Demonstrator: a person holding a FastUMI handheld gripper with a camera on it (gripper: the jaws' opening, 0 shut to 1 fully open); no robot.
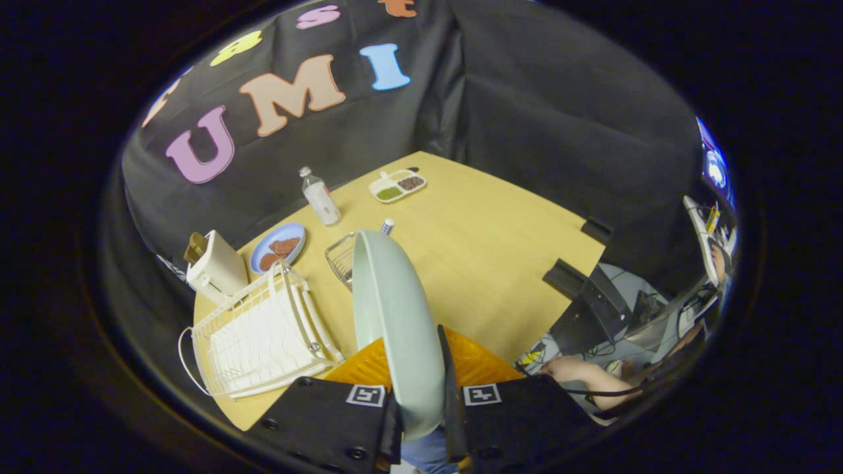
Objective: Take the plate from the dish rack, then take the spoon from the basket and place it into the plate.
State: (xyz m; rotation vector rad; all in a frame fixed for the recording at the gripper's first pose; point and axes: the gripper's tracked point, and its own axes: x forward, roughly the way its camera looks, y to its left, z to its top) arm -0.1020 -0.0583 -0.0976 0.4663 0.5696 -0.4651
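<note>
plate (395, 316): pale grey-green, round, plain and smooth, no pattern. held on edge, upright, its rim running from between the fingers out over the table (487, 263). it is off the rack (263, 336) and above the tabletop.

gripper (421, 421): two black fingers closed onto the plate's near rim, one on each face, both pressing. each finger carries a square black-and-white marker; no readable text.

rack: white wire, on the near left of the table, just left of the plate. its left side runs along the table's left edge.

basket (341, 258): small wire one, beyond the rack, partly hidden behind the plate's far rim. spoon cannot be made out.

mat (474, 362): orange, ribbed, on the table under the plate, just ahead of the fingers.

open room: the right and middle of the light wood table is bare, from the mat to the far corner. table ends in a near right edge, with black stands and cables beyond it.

other stock, far left: blue dish (280, 247) with brown food; white toaster (216, 266) at the left edge; bottle (321, 196), label too small to read; small vial (387, 226); divided tray (398, 185) with green and brown fillings near the far corner.

person: an arm (586, 378) at near right, off the table.
</note>
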